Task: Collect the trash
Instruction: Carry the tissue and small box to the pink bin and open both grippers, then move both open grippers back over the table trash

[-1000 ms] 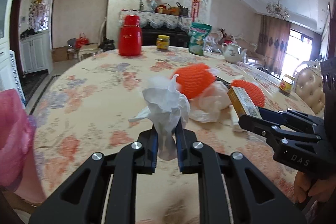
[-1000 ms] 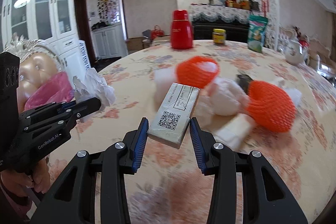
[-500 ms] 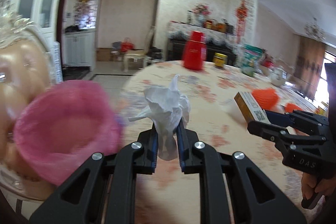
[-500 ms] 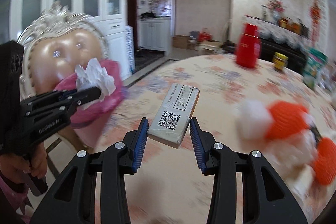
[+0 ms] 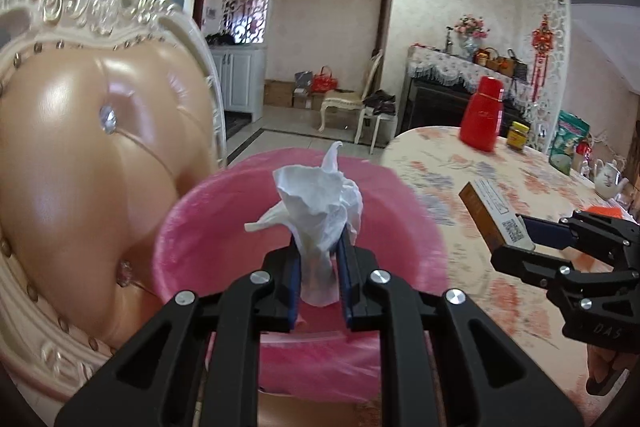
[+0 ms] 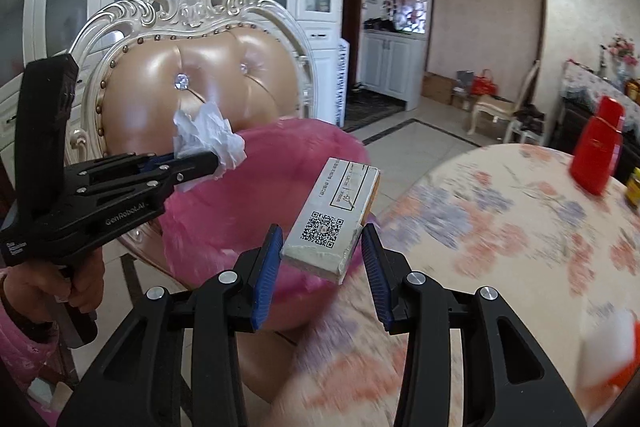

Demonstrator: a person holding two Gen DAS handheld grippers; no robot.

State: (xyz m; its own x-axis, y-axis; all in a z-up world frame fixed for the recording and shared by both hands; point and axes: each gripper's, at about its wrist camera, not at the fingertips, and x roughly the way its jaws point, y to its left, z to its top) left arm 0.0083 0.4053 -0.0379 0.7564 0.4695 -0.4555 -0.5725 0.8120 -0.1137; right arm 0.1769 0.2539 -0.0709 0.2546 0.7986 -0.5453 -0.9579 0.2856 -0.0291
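Observation:
My left gripper [image 5: 319,259] is shut on a crumpled white tissue [image 5: 320,203], held over the mouth of a pink bin bag [image 5: 192,227]. From the right wrist, that left gripper [image 6: 218,163] shows at the left with the tissue [image 6: 208,137] at its tip, above the pink bag [image 6: 280,163]. My right gripper [image 6: 322,247] is shut on a small cardboard box [image 6: 336,215] with a QR code, at the bag's near rim. In the left wrist view the right gripper [image 5: 520,231] carries the box [image 5: 490,211] just right of the bag.
An ornate cream chair [image 5: 80,155] with a tan padded back [image 6: 192,87] stands behind the bag. The round floral table [image 6: 500,227] lies to the right, with a red flask [image 5: 482,121], a jar [image 5: 518,135], a green packet [image 5: 570,141] and a teapot [image 5: 608,179].
Both grippers swung left, away from the trash pile on the table, to the pink bag by the chair. Each kept its grip: tissue in the left, box in the right.

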